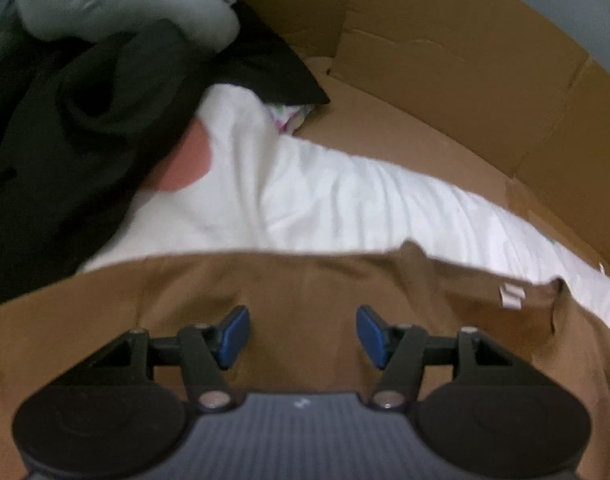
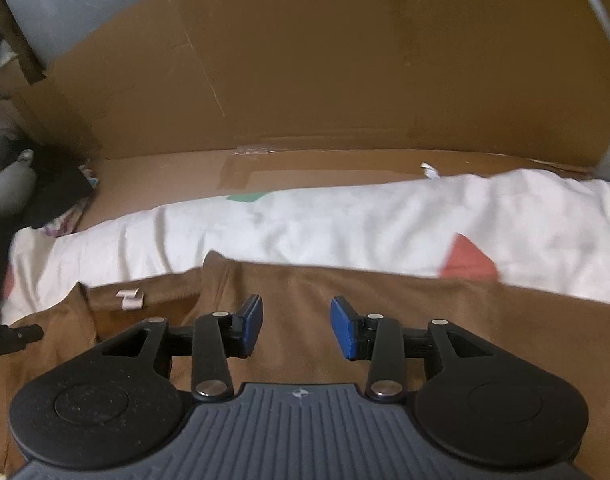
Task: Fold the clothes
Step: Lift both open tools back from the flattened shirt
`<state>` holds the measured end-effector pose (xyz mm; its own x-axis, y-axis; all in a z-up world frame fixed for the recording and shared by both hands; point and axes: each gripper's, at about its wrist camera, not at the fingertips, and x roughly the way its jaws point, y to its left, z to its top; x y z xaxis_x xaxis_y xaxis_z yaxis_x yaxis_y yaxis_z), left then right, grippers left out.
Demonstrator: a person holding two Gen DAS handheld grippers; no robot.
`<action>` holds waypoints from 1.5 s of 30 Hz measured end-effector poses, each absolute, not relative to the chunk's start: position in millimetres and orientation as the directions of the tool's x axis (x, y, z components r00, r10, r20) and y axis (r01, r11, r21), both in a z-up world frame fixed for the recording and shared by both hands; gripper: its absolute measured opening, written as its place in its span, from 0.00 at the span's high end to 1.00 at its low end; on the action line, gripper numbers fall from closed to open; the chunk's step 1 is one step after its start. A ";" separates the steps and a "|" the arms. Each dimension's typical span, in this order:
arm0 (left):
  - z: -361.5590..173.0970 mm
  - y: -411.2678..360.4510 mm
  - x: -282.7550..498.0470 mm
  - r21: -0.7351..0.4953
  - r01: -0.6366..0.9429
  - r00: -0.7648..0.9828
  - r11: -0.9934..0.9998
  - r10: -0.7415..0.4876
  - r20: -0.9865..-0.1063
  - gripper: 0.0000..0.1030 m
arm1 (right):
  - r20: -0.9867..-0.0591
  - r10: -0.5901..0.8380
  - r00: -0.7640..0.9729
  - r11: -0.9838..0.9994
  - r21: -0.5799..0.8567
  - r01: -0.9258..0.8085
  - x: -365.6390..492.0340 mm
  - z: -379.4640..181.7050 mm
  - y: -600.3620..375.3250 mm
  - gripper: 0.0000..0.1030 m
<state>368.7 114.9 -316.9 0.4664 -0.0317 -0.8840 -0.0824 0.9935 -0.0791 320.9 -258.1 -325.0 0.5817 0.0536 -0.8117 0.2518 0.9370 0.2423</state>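
Surface: you're working on flattened cardboard with cardboard walls standing up behind it, and a white sheet with coloured patches laid across the middle.

Pile on the left: dark clothes and a pale grey piece are heaped at the far left, touching the sheet's end.

Brown garment: the thing you're folding lies nearest you on the sheet, neck tag up, its far edge running side to side.

Left tongs: your left gripper has its blue pads standing apart over the brown cloth, with nothing pinched between them.

Right tongs: your right gripper is the same deal, pads parted, a bit narrower, with nothing gripped.

Risk, collar: that raised fold beside the tag looks loose, so I'd guess it flops or bunches if you pull the cloth from only one side.

Risk, sheet: grab too deep and you could catch the white sheet along with the garment, dragging both.

Risk, pile: folding toward the left might sweep the brown cloth into the dark heap.

Hard to see: both views are blurry, and each gripper body hides the near part of the garment, so sleeves and hem can't be made out.

Unclear: whether the pads touch the cloth or hover just above, I can't tell.
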 end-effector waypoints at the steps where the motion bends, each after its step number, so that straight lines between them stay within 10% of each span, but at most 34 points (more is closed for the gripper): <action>1: -314.3 117.0 362.6 -0.073 -0.071 0.471 0.995 -0.032 -0.882 0.39 | -0.811 0.045 0.583 0.942 0.229 0.245 311.8 -320.2 -259.4 0.53; 22: -330.1 218.2 138.3 0.024 0.004 0.279 1.000 0.022 -0.960 0.32 | -0.900 -0.039 0.435 0.975 0.062 0.215 121.1 -362.3 -263.5 0.46; 45: -310.6 248.7 107.0 0.002 -0.027 0.232 1.000 0.008 -0.973 0.27 | -0.940 -0.029 0.340 0.989 0.022 0.145 20.1 -313.5 -245.6 0.39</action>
